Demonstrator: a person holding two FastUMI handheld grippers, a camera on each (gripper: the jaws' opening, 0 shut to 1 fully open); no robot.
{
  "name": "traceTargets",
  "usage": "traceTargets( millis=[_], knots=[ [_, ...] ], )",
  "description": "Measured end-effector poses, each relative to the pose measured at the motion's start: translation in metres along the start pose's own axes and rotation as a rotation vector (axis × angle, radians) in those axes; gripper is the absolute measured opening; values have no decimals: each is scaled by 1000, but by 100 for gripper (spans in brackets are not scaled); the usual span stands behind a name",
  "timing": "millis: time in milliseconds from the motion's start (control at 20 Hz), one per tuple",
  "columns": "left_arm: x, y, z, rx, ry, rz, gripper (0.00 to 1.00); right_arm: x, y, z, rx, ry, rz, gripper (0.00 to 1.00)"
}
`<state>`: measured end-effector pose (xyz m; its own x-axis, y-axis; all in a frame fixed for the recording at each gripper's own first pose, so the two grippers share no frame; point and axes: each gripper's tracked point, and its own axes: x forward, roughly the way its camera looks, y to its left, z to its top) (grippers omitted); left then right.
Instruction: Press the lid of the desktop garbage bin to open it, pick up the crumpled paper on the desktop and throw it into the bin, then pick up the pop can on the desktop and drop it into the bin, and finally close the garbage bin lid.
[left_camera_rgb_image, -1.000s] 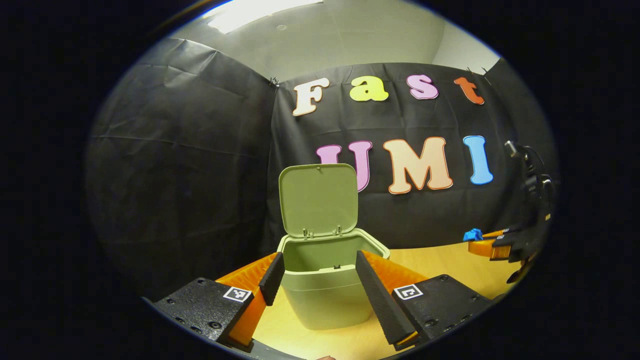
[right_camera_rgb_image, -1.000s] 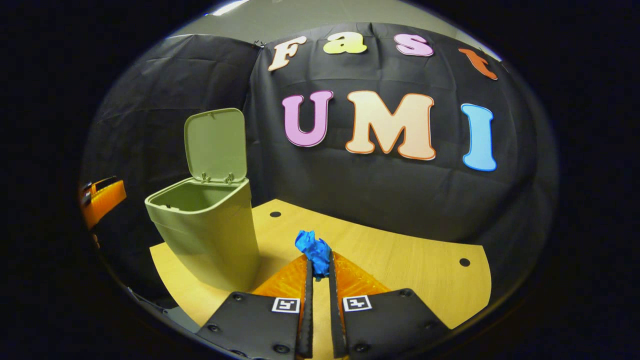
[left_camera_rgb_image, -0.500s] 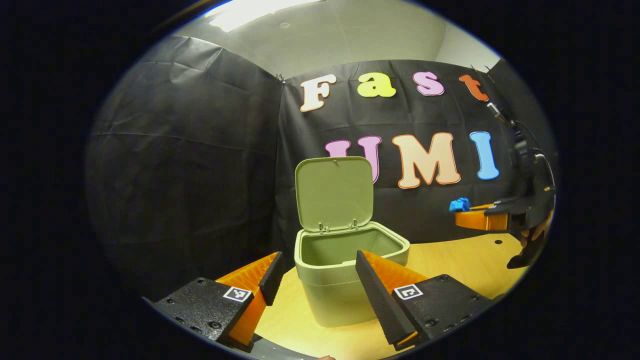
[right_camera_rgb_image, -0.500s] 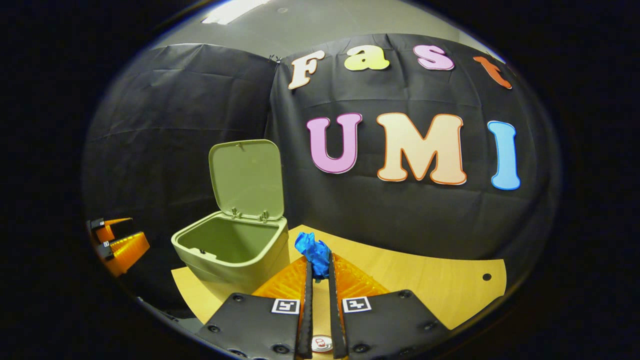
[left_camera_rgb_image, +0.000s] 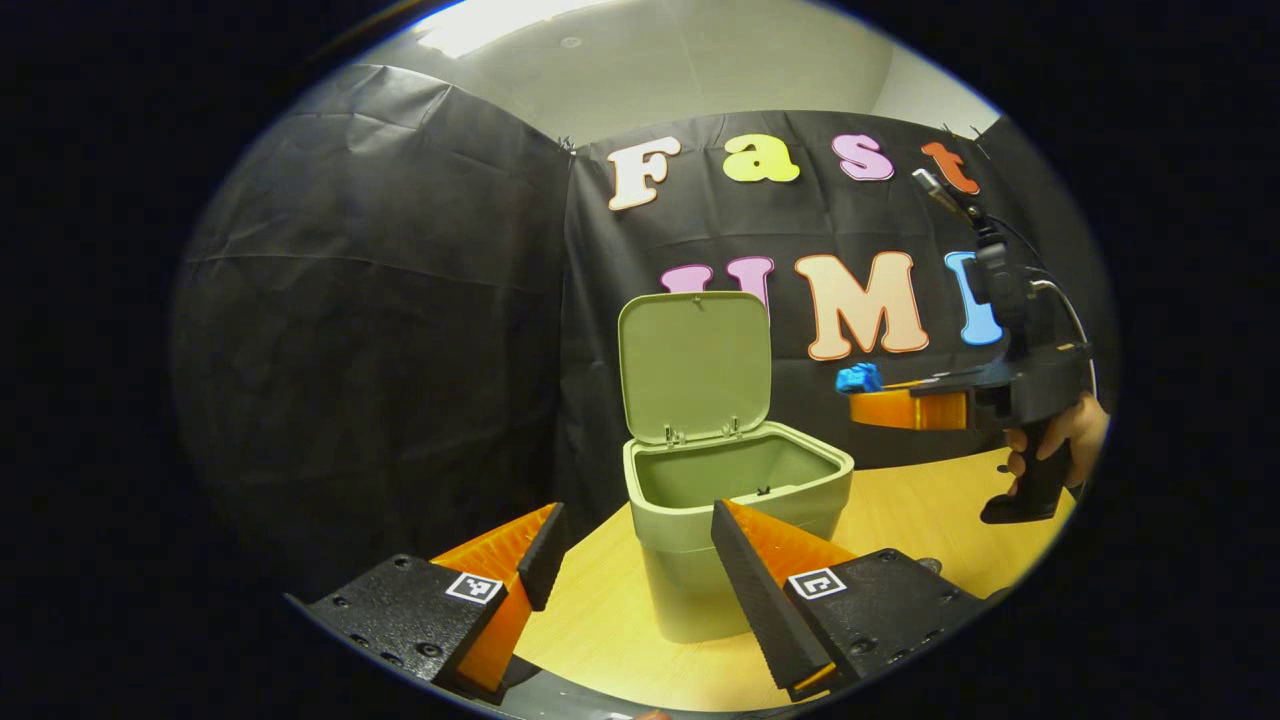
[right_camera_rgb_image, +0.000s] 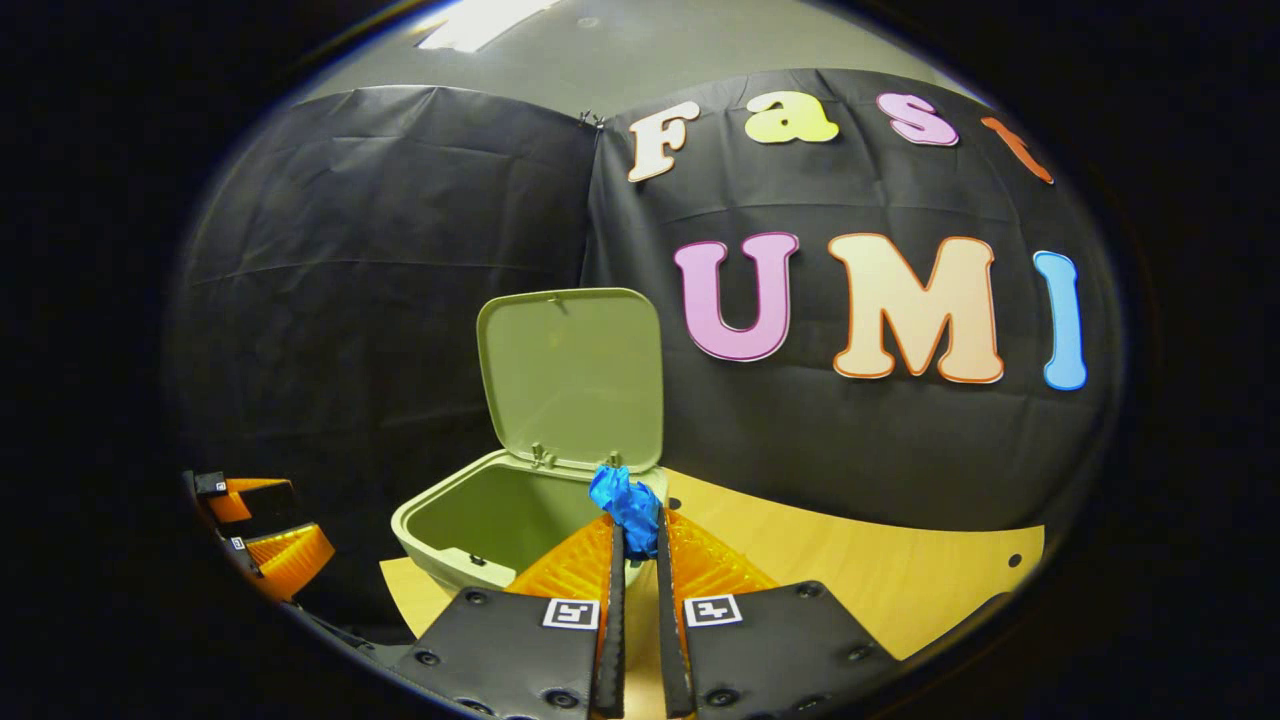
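Observation:
The green desktop bin (left_camera_rgb_image: 735, 520) (right_camera_rgb_image: 470, 520) stands on the wooden table with its lid (left_camera_rgb_image: 695, 365) (right_camera_rgb_image: 572, 375) swung upright. My right gripper (right_camera_rgb_image: 637, 520) (left_camera_rgb_image: 858, 385) is shut on the blue crumpled paper (right_camera_rgb_image: 625, 505) (left_camera_rgb_image: 858, 378), held in the air near the bin's right rim and above the table. In the left gripper view a hand grips its handle at the right. My left gripper (left_camera_rgb_image: 640, 545) (right_camera_rgb_image: 250, 520) hangs open in front of the bin with nothing between its fingers.
The wooden table (left_camera_rgb_image: 930, 510) (right_camera_rgb_image: 850, 560) runs to the right of the bin, with small dark holes (right_camera_rgb_image: 1015, 560) near its far edge. Black cloth walls close in behind and to the left.
My right gripper has carried the blue paper up and leftward, closer to the bin's opening. The left gripper has drifted back and left, so the bin sits farther right in its view.

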<state>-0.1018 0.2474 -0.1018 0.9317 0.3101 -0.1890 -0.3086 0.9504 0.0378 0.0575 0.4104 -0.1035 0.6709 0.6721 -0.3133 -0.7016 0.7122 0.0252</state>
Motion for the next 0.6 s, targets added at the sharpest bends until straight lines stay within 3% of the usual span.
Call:
traceTargets(
  millis=[200, 300, 400, 450, 600],
  knots=[
    [-1, 3, -8, 18, 12, -10, 88, 21, 27, -5, -20, 24, 36, 16],
    [0, 2, -11, 11, 18, -17, 88, 29, 37, -10, -34, 41, 51, 24],
    [1, 0, -13, 5, 24, -22, 88, 34, 41, -12, -53, 45, 51, 20],
    [2, -2, -12, 2, 26, -25, 88, 38, 44, -13, -57, 50, 54, 32],
    [4, -9, -12, 0, 23, -39, 88, 33, 39, -9, -76, 25, 38, 87]
  ],
)
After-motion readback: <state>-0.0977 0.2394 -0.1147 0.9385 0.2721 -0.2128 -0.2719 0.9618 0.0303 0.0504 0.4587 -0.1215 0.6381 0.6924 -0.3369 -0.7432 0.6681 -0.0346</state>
